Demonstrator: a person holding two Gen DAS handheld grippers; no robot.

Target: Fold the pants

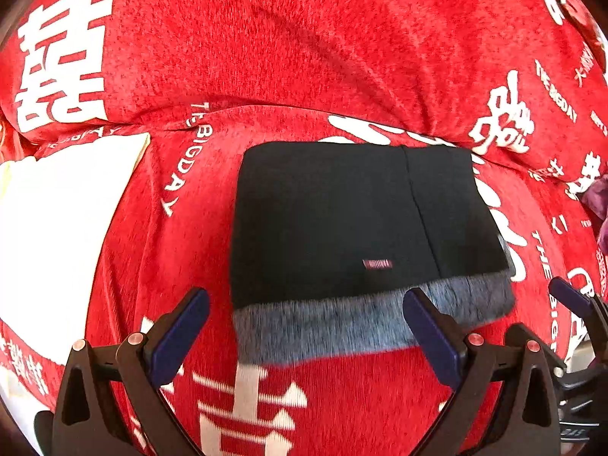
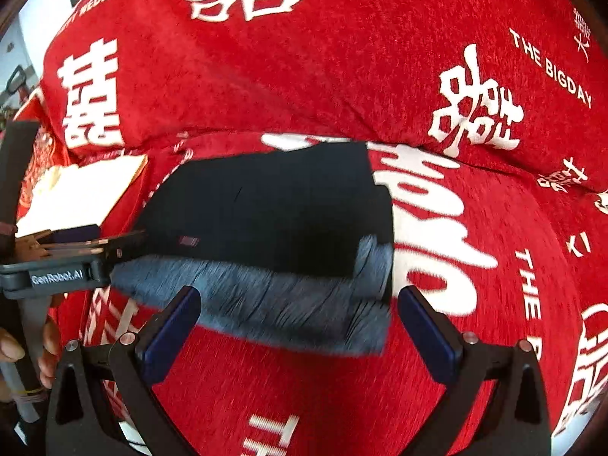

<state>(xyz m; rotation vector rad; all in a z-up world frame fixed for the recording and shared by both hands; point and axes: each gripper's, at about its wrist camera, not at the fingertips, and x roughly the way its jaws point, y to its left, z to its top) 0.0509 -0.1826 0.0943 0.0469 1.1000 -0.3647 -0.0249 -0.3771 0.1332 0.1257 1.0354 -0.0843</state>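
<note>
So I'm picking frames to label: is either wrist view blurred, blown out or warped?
Left wrist view: mostly sharp, slight smear on the pants' grey band; the white cloth at left is blown out. Right wrist view: motion blur streaks the grey band and the sofa cover's lettering nearby. Both: strong fisheye bending, dark corners, even lighting.

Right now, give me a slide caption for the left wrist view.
Open left gripper hovers before folded black pants with grey fleece edge on a red sofa cover.
</note>
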